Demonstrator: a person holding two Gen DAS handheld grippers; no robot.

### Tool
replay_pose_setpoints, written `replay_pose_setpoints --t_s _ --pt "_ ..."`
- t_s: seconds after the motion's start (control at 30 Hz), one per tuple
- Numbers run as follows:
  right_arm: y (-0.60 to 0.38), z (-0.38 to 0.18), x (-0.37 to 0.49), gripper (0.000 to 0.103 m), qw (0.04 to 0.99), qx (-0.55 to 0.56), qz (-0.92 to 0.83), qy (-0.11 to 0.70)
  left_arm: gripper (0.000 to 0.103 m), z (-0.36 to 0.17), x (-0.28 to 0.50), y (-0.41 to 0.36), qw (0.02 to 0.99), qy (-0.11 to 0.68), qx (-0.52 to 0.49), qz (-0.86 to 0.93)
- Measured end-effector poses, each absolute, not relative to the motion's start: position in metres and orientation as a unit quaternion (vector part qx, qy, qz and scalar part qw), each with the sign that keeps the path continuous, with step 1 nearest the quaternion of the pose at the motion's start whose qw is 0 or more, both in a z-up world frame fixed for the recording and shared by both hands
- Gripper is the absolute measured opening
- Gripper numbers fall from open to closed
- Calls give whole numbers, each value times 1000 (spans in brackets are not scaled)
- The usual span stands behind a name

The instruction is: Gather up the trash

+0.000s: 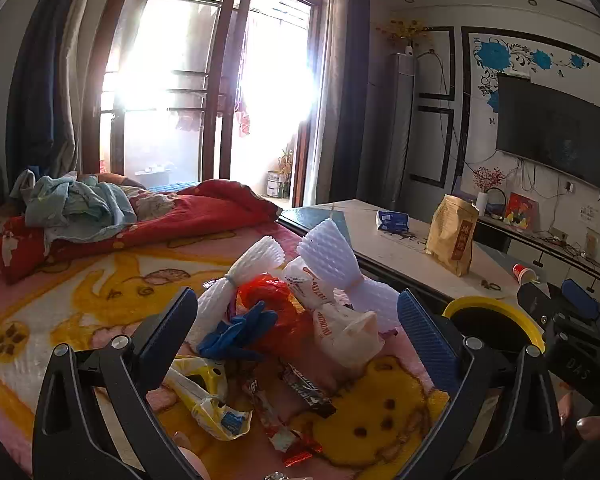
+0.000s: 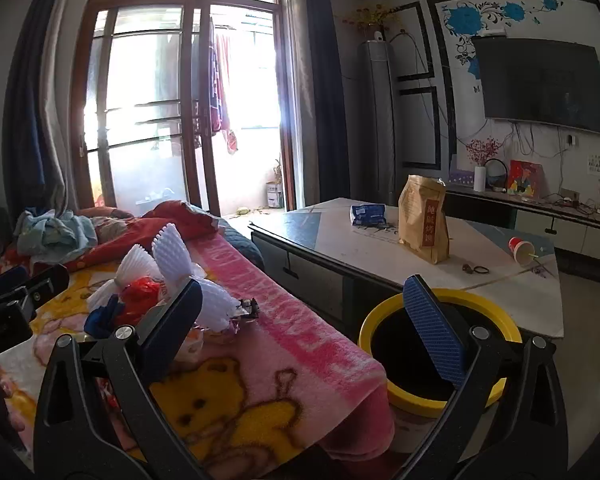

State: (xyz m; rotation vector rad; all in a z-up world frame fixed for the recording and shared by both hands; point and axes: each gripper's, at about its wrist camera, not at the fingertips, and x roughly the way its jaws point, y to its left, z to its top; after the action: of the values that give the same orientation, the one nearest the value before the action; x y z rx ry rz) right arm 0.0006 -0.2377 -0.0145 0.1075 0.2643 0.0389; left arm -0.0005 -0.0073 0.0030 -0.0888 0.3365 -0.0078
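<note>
A trash pile lies on the pink and yellow blanket [image 1: 60, 304]: white foam fruit nets [image 1: 332, 260], a red plastic bag [image 1: 276, 300], a blue glove [image 1: 240, 332], a white wrapper [image 1: 344, 328], a yellow packet [image 1: 208, 400] and dark candy wrappers [image 1: 308, 392]. My left gripper [image 1: 296, 320] is open and empty, its fingers either side of the pile. My right gripper [image 2: 304, 312] is open and empty above the blanket's edge, next to the yellow-rimmed black bin [image 2: 436, 356]. The pile shows left in the right wrist view [image 2: 168, 276]. The bin rim shows in the left wrist view [image 1: 496, 312].
A low table [image 2: 340, 248] stands beyond the bin with a brown paper bag [image 2: 424, 220], a blue packet [image 2: 368, 214] and a tipped red cup [image 2: 520, 248]. Red bedding and clothes [image 1: 80, 204] lie at the far left. A TV [image 2: 540, 84] hangs on the right wall.
</note>
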Motion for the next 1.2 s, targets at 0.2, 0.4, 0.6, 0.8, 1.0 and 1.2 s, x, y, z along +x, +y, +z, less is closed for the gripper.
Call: replay_pose_setpoints --t_s 0.2,0.4,0.6,0.8,1.0,1.2 --pt "-238 -14 0 92 990 54 20 132 97 1 0 -7 985 166 -43 -4" --pt "-239 -14 1 92 990 52 18 131 97 2 0 -8 985 167 -43 -2" --pt "-239 -14 1 92 990 52 17 134 97 1 -1 -7 985 166 -44 -3" --pt "-239 -14 1 92 990 51 18 134 97 1 0 -6 985 166 -44 -3" --pt "-238 -15 1 92 990 52 17 133 97 1 0 -6 985 165 -45 -3" --pt "-239 -14 0 92 990 53 18 133 97 1 0 -5 985 166 -45 -4"
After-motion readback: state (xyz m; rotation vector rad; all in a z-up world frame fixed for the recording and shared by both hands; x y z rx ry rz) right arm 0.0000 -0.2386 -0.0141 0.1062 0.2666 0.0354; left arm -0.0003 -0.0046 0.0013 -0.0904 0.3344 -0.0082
